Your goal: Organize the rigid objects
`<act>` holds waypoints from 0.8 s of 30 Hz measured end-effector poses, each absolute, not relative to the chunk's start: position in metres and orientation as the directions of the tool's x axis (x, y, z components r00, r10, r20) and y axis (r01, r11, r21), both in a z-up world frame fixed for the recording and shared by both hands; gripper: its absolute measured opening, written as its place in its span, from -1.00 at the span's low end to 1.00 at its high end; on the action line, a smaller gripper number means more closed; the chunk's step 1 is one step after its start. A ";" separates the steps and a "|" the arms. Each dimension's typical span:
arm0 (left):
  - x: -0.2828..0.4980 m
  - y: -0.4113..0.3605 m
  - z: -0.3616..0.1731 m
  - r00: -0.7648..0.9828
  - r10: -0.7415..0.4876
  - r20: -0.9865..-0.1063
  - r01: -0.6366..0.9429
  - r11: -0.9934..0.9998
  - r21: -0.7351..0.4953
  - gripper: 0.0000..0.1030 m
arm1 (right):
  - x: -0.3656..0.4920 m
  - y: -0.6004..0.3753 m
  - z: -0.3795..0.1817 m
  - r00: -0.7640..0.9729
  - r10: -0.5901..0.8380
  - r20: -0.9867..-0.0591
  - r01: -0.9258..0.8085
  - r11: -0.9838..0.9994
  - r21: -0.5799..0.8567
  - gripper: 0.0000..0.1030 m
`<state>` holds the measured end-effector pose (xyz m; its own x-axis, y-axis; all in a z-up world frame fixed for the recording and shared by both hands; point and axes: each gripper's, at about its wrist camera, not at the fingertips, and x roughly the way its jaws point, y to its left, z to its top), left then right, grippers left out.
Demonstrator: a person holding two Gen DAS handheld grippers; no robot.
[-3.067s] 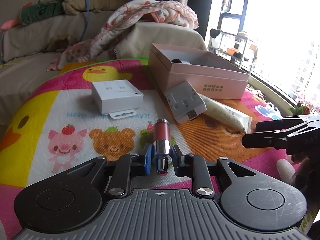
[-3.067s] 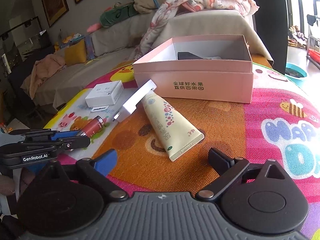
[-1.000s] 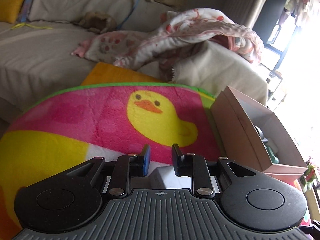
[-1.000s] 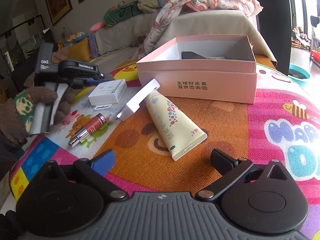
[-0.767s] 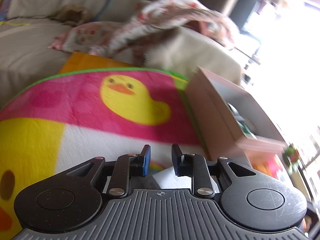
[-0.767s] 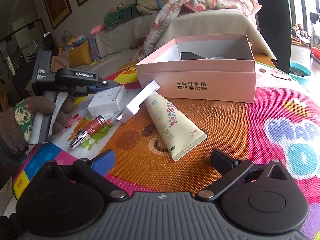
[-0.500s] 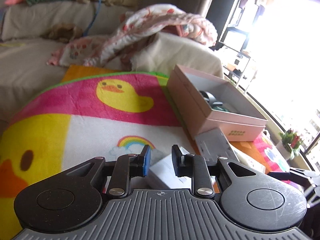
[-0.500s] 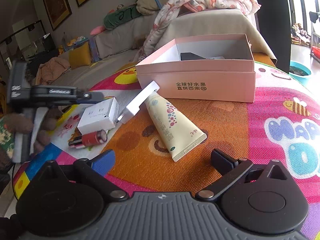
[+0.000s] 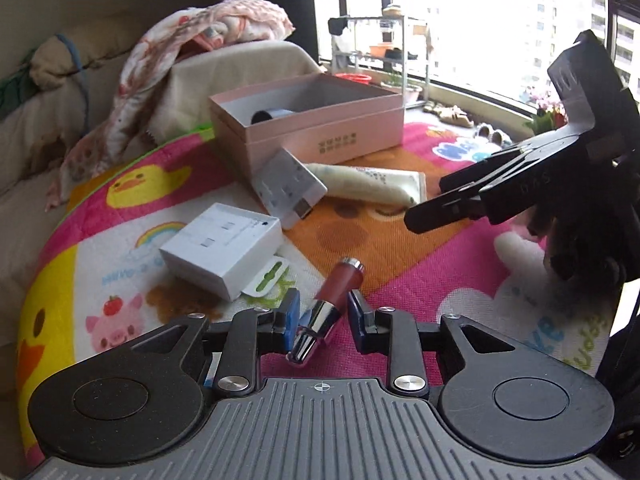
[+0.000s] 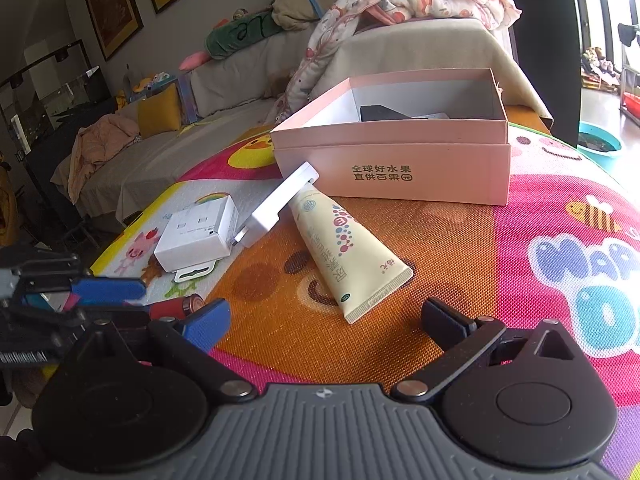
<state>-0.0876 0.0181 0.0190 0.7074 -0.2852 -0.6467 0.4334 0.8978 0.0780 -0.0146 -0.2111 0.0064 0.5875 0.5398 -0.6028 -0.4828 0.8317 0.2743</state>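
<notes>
A red and silver lipstick tube [image 9: 328,312] lies on the play mat between the fingers of my left gripper [image 9: 322,314], which stands open around it; the pads do not clearly touch it. The tube [image 10: 176,307] and the left gripper [image 10: 104,300] also show at the lower left of the right wrist view. My right gripper [image 10: 326,320] is open and empty, just short of a cream tube [image 10: 340,252]. An open pink box [image 10: 396,160] with dark items inside stands behind it.
A white square box [image 9: 222,250] and a white charger plug [image 9: 290,186] lie on the mat [image 10: 480,248] left of the cream tube. A sofa with blankets and cushions runs behind. The right gripper's body [image 9: 520,184] hangs at the right.
My left gripper swung back from the far side of the mat and came down around the lipstick tube. The white box and the tube have shifted. The right gripper has not moved.
</notes>
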 end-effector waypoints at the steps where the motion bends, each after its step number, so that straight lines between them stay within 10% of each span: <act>1: -0.085 0.017 0.016 0.708 -0.273 -0.651 0.422 0.903 0.081 -0.30 | -0.015 -0.211 0.006 0.588 0.539 -0.603 -0.482 0.832 0.274 0.97; 13: -0.078 0.038 0.014 0.753 -0.262 -0.604 0.298 0.954 -0.041 -0.54 | -0.003 -0.162 0.028 0.712 0.380 -0.591 -0.524 0.848 -0.086 0.23; 24: -0.081 0.028 0.008 0.724 -0.280 -0.630 0.312 0.948 -0.062 -0.51 | 0.021 -0.154 0.022 0.609 0.375 -0.699 -0.539 0.842 -0.017 -0.38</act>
<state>-0.0807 0.0280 0.0082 0.7245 -0.2796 -0.6301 0.3122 0.9480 -0.0618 0.0214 -0.1540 0.0220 0.6087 0.3753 -0.6990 -0.5390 0.8421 -0.0172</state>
